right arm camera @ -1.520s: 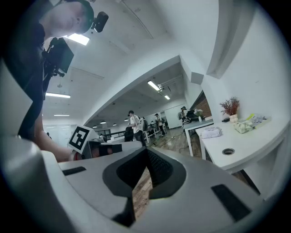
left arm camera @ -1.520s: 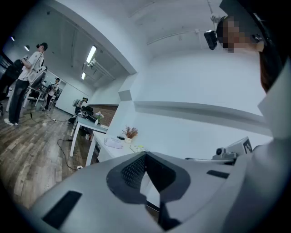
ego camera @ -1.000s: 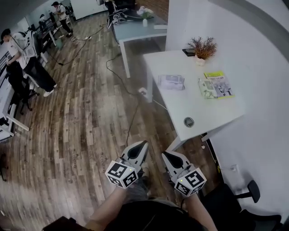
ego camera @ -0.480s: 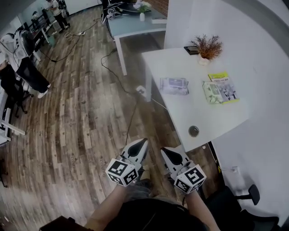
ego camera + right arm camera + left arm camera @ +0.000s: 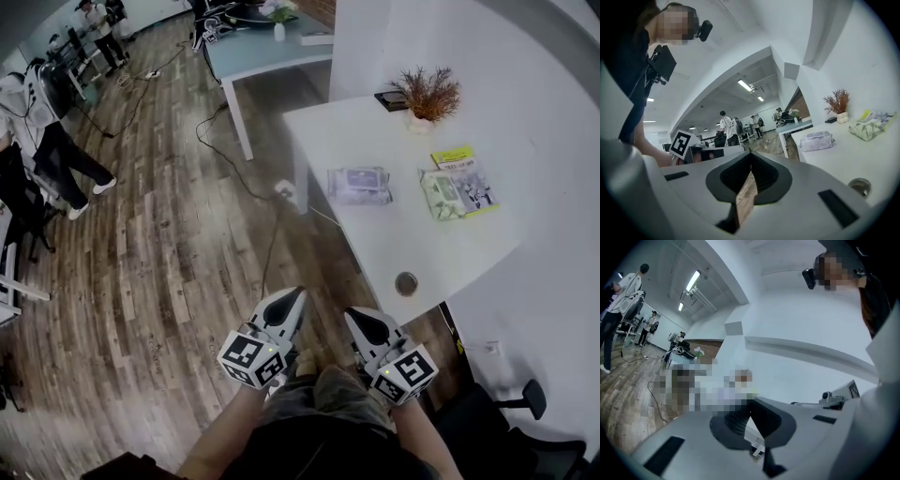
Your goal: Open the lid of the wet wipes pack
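Both tongs have drawn nearer to the white bench (image 5: 394,246) since a second ago, carried low over the wooden floor (image 5: 169,262). Left tongs (image 5: 296,300) and right tongs (image 5: 356,319) are each closed together on nothing, side by side, well short of the bench. The wet wipes pack (image 5: 358,185) lies flat on the bench near its left edge, a potted plant (image 5: 428,97) beyond it and a green packet (image 5: 457,183) to its right.
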